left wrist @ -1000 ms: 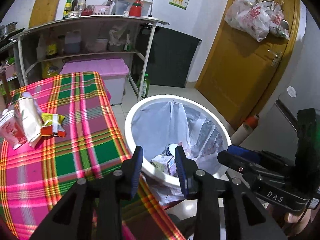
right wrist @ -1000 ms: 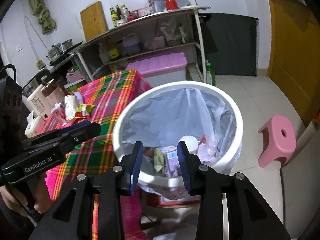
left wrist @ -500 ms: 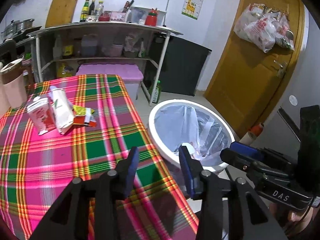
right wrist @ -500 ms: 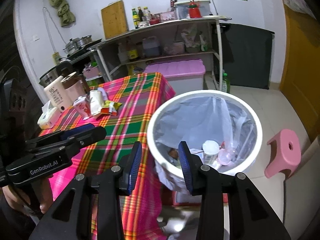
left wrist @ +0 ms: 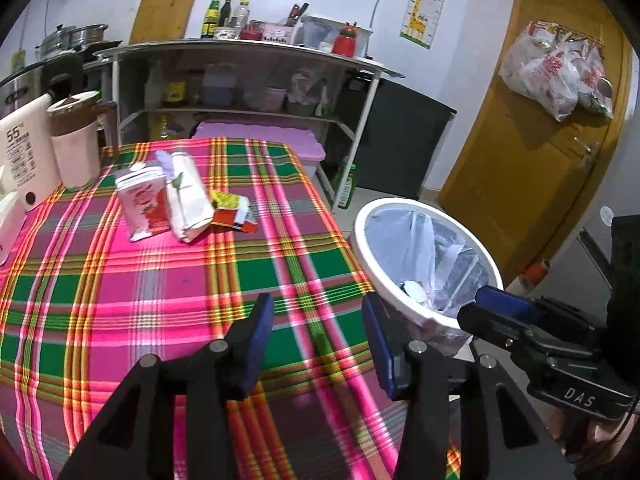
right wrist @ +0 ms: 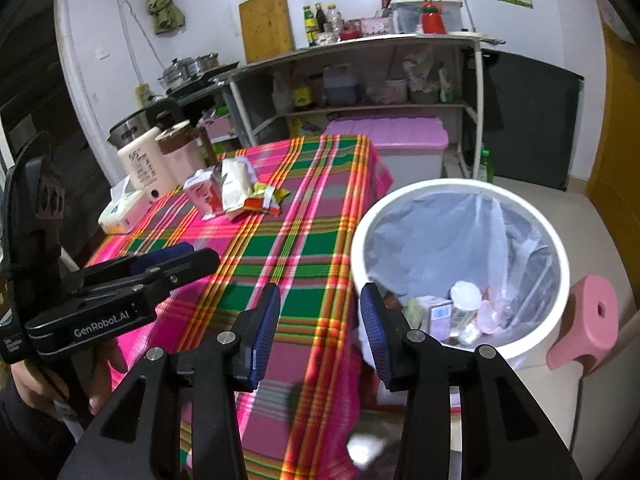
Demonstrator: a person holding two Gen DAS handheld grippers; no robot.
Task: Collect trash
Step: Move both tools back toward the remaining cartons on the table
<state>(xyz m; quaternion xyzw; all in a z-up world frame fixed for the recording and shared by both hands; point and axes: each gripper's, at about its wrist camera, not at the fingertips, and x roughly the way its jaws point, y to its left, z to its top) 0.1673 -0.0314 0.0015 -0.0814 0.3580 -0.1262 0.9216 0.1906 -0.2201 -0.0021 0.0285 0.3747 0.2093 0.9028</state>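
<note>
My left gripper hangs over the plaid table, its jaws apart, opening, nothing between them. At the table's far left stand a cream appliance and a brown-lidded cup; beside them lies the trash: a red-and-white carton, a white packet, a yellow-red wrapper. Right of the table stands the lined white bin. My right gripper, jaws empty and opening, hangs between table edge and bin. Only its view shows the bin's contents and a pink stool; only the left shows the orange door.
</note>
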